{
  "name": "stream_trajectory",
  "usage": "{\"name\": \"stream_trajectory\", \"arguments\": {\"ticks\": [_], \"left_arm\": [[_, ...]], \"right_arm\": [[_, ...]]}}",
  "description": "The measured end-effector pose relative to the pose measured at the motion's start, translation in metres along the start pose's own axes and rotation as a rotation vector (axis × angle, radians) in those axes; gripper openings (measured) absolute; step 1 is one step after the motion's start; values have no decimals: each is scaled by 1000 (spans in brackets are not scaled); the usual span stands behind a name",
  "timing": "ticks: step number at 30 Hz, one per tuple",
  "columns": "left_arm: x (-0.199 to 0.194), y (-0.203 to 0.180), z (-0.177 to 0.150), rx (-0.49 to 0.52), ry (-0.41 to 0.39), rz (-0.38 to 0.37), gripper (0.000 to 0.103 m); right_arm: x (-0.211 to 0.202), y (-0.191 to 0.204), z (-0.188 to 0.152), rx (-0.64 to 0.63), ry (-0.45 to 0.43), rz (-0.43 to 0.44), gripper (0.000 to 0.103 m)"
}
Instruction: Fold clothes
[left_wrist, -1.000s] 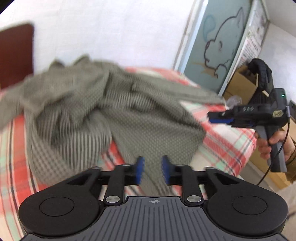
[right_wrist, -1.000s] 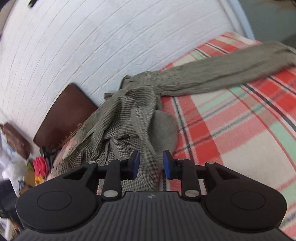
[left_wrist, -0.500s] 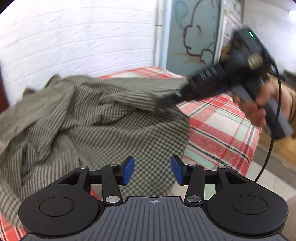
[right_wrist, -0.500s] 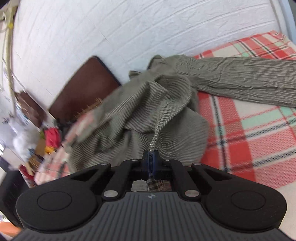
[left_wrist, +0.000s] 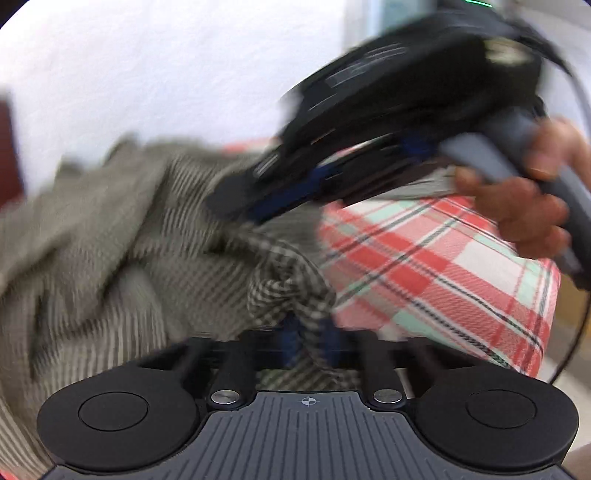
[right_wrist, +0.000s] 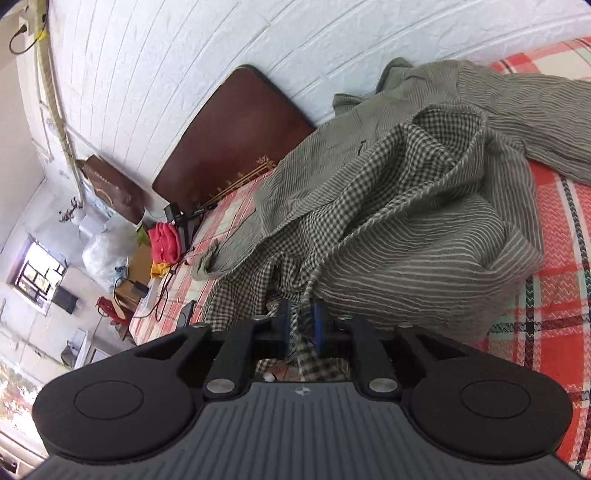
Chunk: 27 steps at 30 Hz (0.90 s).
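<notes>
A crumpled olive-green checked and striped shirt (right_wrist: 406, 206) lies on a red plaid bed cover (right_wrist: 554, 280). My right gripper (right_wrist: 301, 325) is shut on a bunched edge of the shirt. In the left wrist view, blurred by motion, my left gripper (left_wrist: 310, 341) is shut on a fold of the same shirt (left_wrist: 291, 291). The right gripper's body (left_wrist: 388, 122) looms just above and beyond it, held in a hand (left_wrist: 524, 206), with its fingers in the cloth.
A dark brown headboard (right_wrist: 236, 140) leans on the white brick wall (right_wrist: 184, 48) behind the bed. Red and yellow clothes (right_wrist: 164, 245), cables and bags sit at the far left. The plaid cover (left_wrist: 443, 277) drops off at the bed's right edge.
My left gripper was open and has shut on a fold of the shirt. My right gripper, shut on the shirt's edge half a second ago, has come much closer to the left one.
</notes>
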<state>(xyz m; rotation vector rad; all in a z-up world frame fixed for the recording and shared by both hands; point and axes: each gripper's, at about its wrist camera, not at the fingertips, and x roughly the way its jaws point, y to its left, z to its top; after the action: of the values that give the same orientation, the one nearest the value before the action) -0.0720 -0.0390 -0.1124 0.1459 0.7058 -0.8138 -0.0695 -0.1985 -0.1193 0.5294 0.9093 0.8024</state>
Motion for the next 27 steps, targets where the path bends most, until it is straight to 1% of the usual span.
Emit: {"name": "stream_trajectory", "arguments": {"ticks": [2, 3, 6, 8, 11, 14, 17, 21, 23, 27], "left_arm": [[1, 21, -5, -116, 4, -45, 5], [-1, 29, -8, -157, -4, -74, 5], [-9, 46, -15, -242, -31, -157, 5], [-12, 54, -18, -293, -47, -178, 5], [-15, 62, -22, -350, -55, -179, 5], [-18, 67, -25, -367, -48, -180, 5], [-18, 68, -23, -347, -45, -185, 7], [-21, 66, -25, -309, -49, -189, 6], [-20, 63, -25, -288, -55, -183, 0], [-17, 61, -24, -270, -61, -186, 0]], "right_arm": [[-16, -1, -2, -13, -59, -9, 32], [-23, -1, -3, -20, -77, -14, 32], [-38, -4, -13, -40, -84, -10, 32], [-38, -5, -23, -59, -63, -5, 32], [-31, -8, -38, -80, -36, 1, 32], [-21, -9, -47, -138, -35, -9, 32], [-9, -6, -48, -220, -31, -13, 32], [1, -4, -44, -286, -33, 3, 32], [4, -3, -41, -300, -34, 25, 32], [13, -4, -39, -304, -27, 63, 32]]}}
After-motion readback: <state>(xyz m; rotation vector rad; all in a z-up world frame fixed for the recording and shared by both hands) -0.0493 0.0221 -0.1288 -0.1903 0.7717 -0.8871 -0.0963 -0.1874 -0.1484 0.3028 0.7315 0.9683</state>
